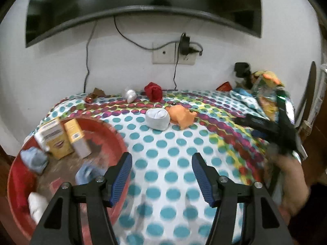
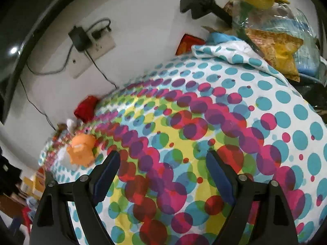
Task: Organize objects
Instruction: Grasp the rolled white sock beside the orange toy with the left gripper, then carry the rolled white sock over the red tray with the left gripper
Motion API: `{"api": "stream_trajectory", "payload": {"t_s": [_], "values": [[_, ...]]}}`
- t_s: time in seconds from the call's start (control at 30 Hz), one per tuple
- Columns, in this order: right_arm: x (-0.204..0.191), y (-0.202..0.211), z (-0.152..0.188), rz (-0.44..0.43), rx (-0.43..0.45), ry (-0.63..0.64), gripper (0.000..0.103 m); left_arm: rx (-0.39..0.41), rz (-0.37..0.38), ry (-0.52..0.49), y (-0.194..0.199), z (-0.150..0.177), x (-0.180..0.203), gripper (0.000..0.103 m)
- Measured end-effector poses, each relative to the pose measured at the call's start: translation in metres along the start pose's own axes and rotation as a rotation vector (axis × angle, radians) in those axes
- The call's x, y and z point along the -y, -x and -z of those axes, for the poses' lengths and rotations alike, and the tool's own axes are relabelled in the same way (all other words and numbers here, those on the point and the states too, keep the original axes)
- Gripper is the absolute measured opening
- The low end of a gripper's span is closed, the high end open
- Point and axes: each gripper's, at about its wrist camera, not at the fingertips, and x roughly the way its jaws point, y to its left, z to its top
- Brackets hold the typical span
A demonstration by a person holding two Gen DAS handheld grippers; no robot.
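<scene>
Left claw (image 1: 161, 176) wide, nothing between its blue pads, hanging over the polka-dot bedsheet (image 1: 163, 143) at the rim of a red basin (image 1: 114, 130). Basin holds yellow cartons (image 1: 61, 138), blue cloth bundles (image 1: 33, 160) and a white roll (image 1: 36, 204). White sock roll (image 1: 157, 118) touches the orange toy (image 1: 181, 117) mid-bed; red cloth (image 1: 153, 91) near the wall. Right claw (image 2: 161, 175) wide, empty, tilted over the sheet, well apart from the toy.
</scene>
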Motion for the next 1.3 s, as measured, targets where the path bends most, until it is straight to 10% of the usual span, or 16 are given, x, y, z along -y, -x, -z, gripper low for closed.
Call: {"api": "stream_trajectory", "payload": {"t_s": [0.7, 1.3], "values": [[-0.007, 0.002, 0.002, -0.040, 0.004, 0.025, 0.086, -0.263, -0.161, 0.084, -0.203, -0.063, -0.005, 0.063], [-0.006, 0.000, 0.001, -0.027, -0.008, 0.029, 0.086, -0.154, -0.143, 0.072, -0.167, -0.081, 0.001, 0.039]]}}
